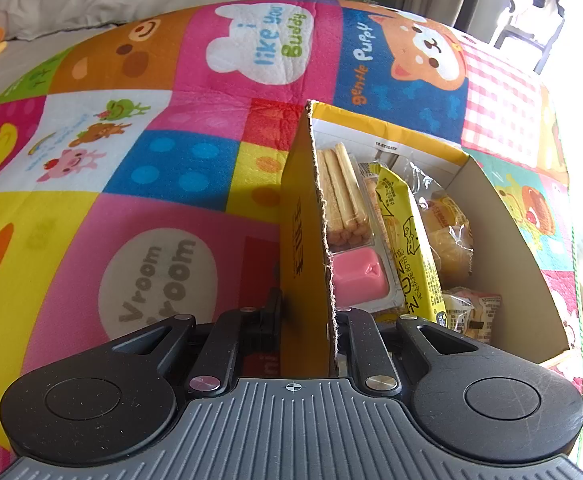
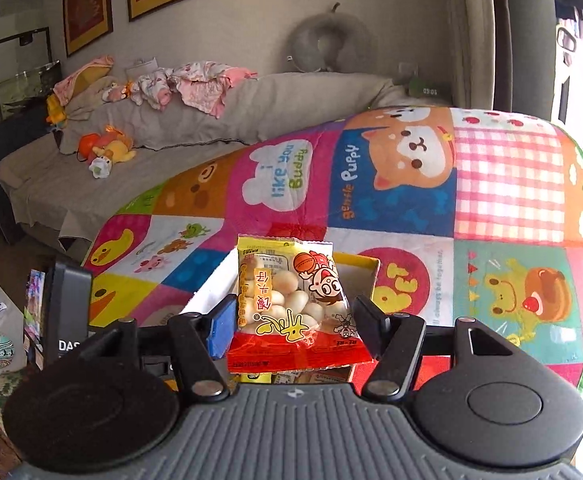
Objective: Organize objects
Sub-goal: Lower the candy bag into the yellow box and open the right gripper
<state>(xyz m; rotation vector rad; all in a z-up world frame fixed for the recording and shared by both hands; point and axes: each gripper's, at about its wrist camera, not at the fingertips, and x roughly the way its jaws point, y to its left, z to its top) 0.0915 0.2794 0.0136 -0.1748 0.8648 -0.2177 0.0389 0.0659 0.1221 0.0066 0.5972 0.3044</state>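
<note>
Left wrist view: the left tongs are clamped on the near wall of the cardboard box, low centre, with snacks inside it on the play mat. Right wrist view: the right tongs grip a snack bag at centre, above the box

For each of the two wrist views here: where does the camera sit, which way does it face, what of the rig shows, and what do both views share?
Left wrist: rides on the left gripper, looking down along its fingers at the cardboard box of snacks; the fingers pinch the box's wall.
Right wrist: rides on the right gripper, facing across the mat toward a sofa; a snack packet sits between its fingers, above the box.
Shared: the colourful play mat and the box; no hand or sleeve shows in either.
</note>
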